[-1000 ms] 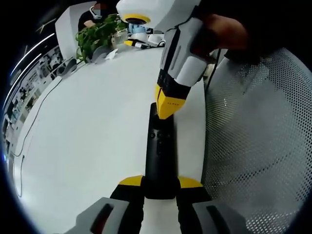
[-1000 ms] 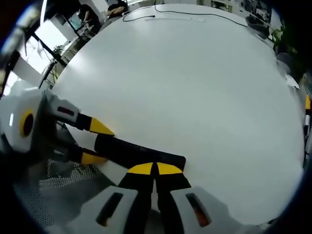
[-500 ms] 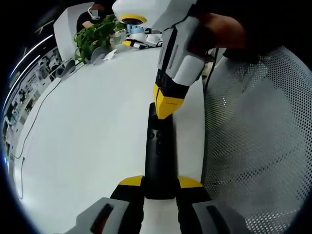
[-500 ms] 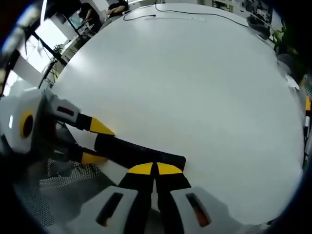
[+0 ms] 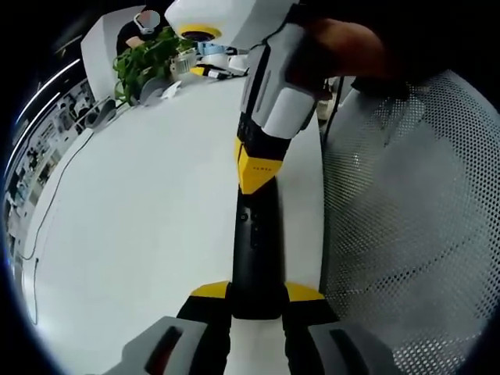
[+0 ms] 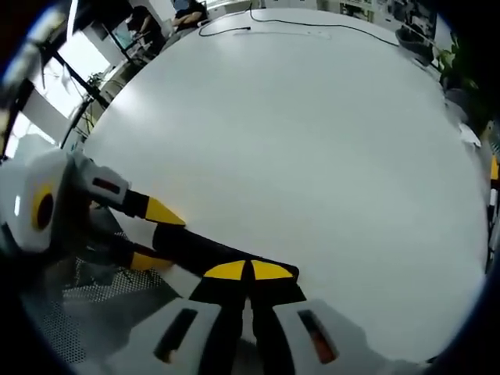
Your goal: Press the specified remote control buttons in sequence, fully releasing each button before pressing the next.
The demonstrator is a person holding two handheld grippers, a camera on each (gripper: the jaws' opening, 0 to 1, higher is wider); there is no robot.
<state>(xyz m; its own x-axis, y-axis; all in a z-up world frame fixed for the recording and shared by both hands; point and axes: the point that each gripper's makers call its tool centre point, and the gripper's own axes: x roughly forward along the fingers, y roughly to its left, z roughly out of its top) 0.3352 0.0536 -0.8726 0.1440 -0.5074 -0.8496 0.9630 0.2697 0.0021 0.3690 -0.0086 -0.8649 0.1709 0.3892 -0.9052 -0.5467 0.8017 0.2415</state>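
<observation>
A long black remote [image 5: 256,242] lies lengthwise in the left gripper view, small buttons showing on its upper half. My left gripper [image 5: 258,291] is shut on its near end, one yellow tip on each side. My right gripper [image 5: 254,173] comes down from above with its yellow tips shut together on the remote's far end, just beyond the buttons. In the right gripper view, the right gripper [image 6: 250,271] stands shut over the remote [image 6: 203,244]. The left gripper [image 6: 154,234] holds the remote from the left.
The white table [image 6: 297,141] spreads wide under both grippers. A grey mesh chair [image 5: 406,219] stands close on the right. A green plant [image 5: 144,58] and small items sit at the table's far end. A cable [image 6: 258,30] lies across the far part of the table.
My right gripper has shifted slightly to the left over the remote's far end, and the remote has tilted a little. Both grippers stay shut.
</observation>
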